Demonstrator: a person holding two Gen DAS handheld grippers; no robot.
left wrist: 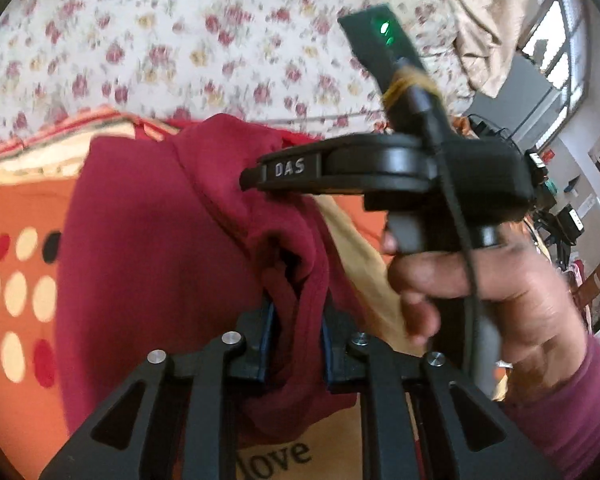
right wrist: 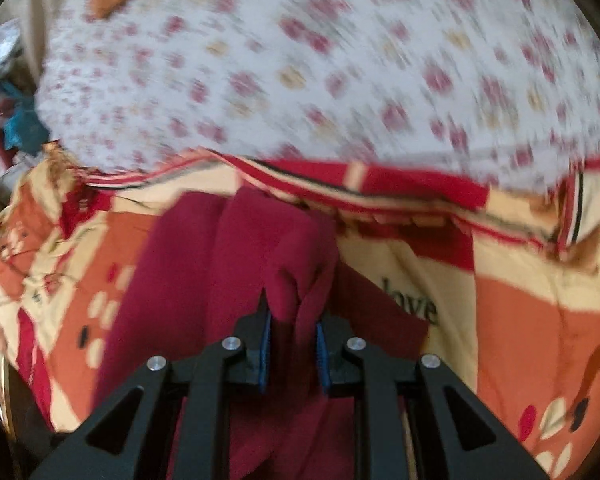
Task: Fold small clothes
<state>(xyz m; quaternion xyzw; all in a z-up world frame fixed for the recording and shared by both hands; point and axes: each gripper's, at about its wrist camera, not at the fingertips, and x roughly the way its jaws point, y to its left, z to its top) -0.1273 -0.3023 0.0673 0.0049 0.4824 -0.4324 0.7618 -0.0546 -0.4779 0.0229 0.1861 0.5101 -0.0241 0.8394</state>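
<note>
A dark red garment (left wrist: pixel 152 272) hangs bunched over an orange, cream and red blanket (left wrist: pixel 16 216). My left gripper (left wrist: pixel 296 304) is shut on a fold of that garment, the cloth pinched between its blue pads. In the left wrist view my right gripper (left wrist: pixel 248 178), held by a hand (left wrist: pixel 488 292) in a maroon sleeve, reaches in from the right and meets the garment's upper edge. In the right wrist view the right gripper (right wrist: pixel 292 316) is shut on a bunch of the same red garment (right wrist: pixel 204 264), which drapes down over the blanket (right wrist: pixel 532 312).
A white bedsheet (left wrist: pixel 180 40) with red flowers lies beyond the blanket. A beige cloth (left wrist: pixel 484 12) is heaped at the far right near a window (left wrist: pixel 560 40). Clutter (right wrist: pixel 8 120) sits off the bed's left edge in the right wrist view.
</note>
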